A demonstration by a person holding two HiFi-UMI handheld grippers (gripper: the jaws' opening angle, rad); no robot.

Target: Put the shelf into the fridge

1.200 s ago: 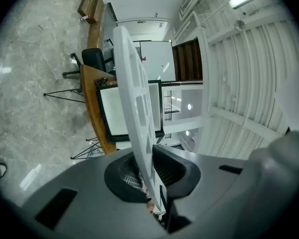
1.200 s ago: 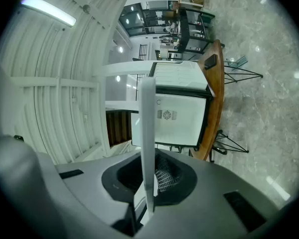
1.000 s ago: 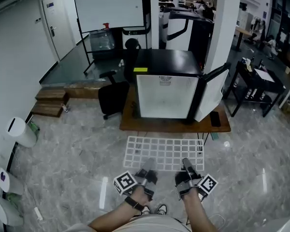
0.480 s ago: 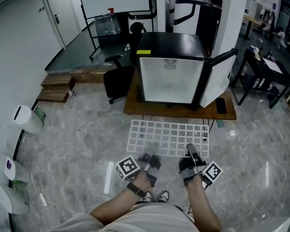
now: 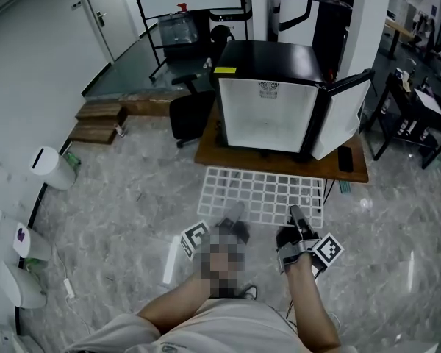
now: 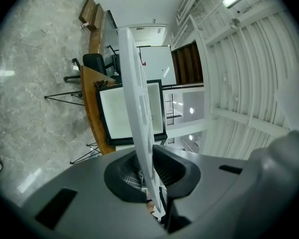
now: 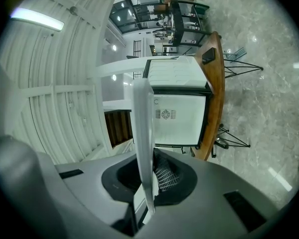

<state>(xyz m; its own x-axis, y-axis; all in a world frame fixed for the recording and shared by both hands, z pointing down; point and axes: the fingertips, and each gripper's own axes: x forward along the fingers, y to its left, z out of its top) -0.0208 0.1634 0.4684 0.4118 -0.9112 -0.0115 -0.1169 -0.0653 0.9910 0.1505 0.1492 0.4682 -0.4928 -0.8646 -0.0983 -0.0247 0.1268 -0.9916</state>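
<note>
I hold a white wire-grid shelf (image 5: 264, 195) flat by its near edge, one gripper at each side. My left gripper (image 5: 231, 225) is shut on its left part, my right gripper (image 5: 297, 223) on its right part. In the left gripper view the shelf (image 6: 139, 118) runs edge-on between the closed jaws of the left gripper (image 6: 149, 185). The right gripper view shows the same shelf (image 7: 144, 143) clamped in the right gripper (image 7: 149, 183). Ahead, a small black fridge (image 5: 268, 105) stands on a low wooden table (image 5: 279, 164), its door (image 5: 345, 120) swung open to the right.
A black office chair (image 5: 187, 120) stands left of the table, wooden steps (image 5: 99, 122) farther left. White bins (image 5: 50, 169) line the left wall. A black desk (image 5: 419, 116) is at the right. A dark phone (image 5: 345, 160) lies on the table's right end.
The fridge and table have come closer and lower in the head view. The shelf stays gripped by both grippers and has moved forward toward the table.
</note>
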